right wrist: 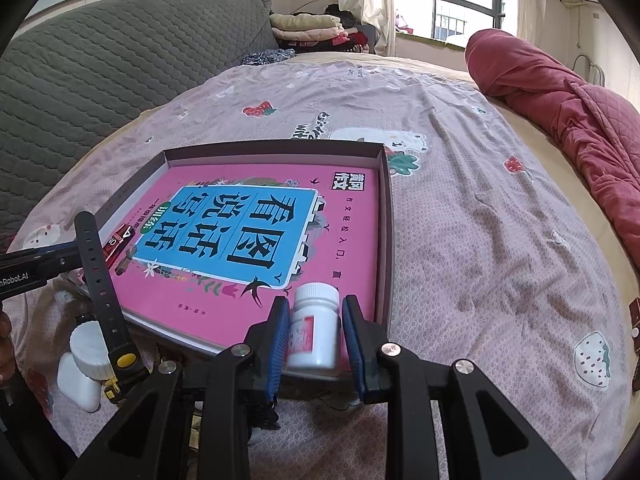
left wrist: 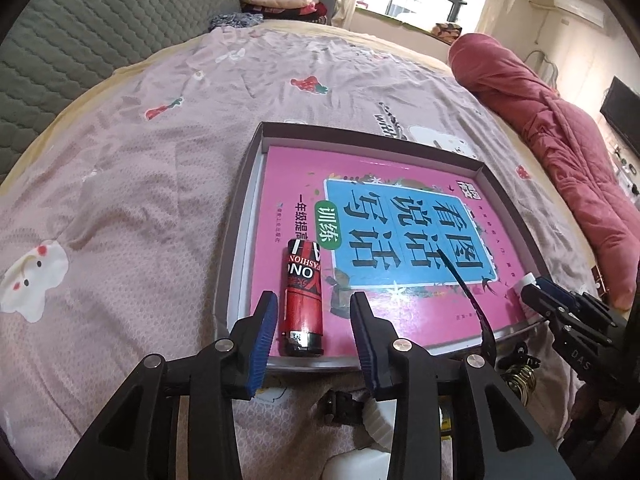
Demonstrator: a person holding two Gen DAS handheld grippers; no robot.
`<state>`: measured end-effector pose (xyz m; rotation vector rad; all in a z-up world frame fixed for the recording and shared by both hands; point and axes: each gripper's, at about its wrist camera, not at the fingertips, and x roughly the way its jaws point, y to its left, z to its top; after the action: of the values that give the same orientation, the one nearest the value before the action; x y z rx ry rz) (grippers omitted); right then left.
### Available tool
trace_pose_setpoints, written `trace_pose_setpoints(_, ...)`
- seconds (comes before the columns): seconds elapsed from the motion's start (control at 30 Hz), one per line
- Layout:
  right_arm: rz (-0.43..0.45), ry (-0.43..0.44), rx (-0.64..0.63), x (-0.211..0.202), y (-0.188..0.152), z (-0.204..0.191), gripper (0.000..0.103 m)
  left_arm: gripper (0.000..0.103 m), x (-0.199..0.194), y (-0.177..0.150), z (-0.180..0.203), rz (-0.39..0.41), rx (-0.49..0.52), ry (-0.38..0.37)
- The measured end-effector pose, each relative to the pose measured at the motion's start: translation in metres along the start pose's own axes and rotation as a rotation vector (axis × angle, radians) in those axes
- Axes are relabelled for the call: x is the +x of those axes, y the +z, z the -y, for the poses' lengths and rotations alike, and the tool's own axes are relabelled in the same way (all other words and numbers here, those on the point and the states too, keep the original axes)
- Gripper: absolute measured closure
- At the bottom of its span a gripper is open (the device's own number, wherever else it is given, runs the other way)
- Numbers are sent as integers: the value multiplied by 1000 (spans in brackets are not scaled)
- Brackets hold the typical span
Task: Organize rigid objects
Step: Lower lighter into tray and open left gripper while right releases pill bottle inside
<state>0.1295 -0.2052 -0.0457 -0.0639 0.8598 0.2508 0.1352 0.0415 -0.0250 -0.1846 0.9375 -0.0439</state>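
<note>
Bedroom setting: a bed under a pink printed sheet [left wrist: 160, 184], grey quilted headboard on the far left, a rolled red quilt [right wrist: 560, 92] on the far right, window beyond. On the sheet sits a shallow box tray [left wrist: 256, 168] holding a pink book [left wrist: 420, 312] face up.

Left gripper [left wrist: 314, 332]: jaws parted, pads clear of the red canister [left wrist: 303, 300] that lies between them. No grip. The canister lies on its side on the book at the tray's near-left corner, its long axis running near to far, in line with the fingers. Judgement: it has been deposited, and this claw need only back out toward the near edge without nudging it sideways, since a cylinder so laid may roll left or right.

Right gripper [right wrist: 316, 336]: closed on a white pill bottle [right wrist: 314, 326], upright, cap on top, held over the tray's near-right corner. Whether its base touches the book cannot be told.

Outside the tray, near left: a black watch strap [right wrist: 102, 284] rising upward, and a second white bottle [right wrist: 82, 364] lying on the sheet, both closer to the left claw.
</note>
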Motion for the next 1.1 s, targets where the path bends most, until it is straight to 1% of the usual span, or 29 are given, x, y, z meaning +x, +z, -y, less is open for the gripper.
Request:
trace_pose_setpoints(0.3, 0, 2, 4, 0, -1, 2, 76, 64, -8, -2, 3, 9, 6, -17)
trace_pose_setpoints(0.37, 2, 7, 7, 0, 0, 2, 75, 58, -11, -2, 5, 14, 9, -22)
trace_pose_setpoints(0.4, 3, 11, 10, 0, -1, 3, 74, 52, -12, -2, 6, 17, 12, -26)
trace_pose_setpoints(0.43, 4, 15, 12, 0, 0, 3, 73, 50, -13, -3, 7, 21, 16, -28)
trace_pose_setpoints(0.57, 11, 32, 15, -1, 1, 2, 67, 49, -16, -3, 10, 25, 27, -29)
trace_pose_setpoints(0.67, 13, 32, 5, -2, 0, -1, 64, 46, -18, -3, 10, 27, 27, -28)
trace_pose_setpoints(0.83, 31, 35, 9, -5, 2, -1, 61, 44, -21, -5, 9, 32, 29, -20)
trace_pose_setpoints(0.97, 60, 44, 23, -10, 5, 2, 61, 43, -24, -6, 8, 33, 36, -18)
trace_pose_setpoints(1.1, 70, 44, 26, -12, 6, 3, 60, 43, -27, -8, 10, 38, 50, -14)
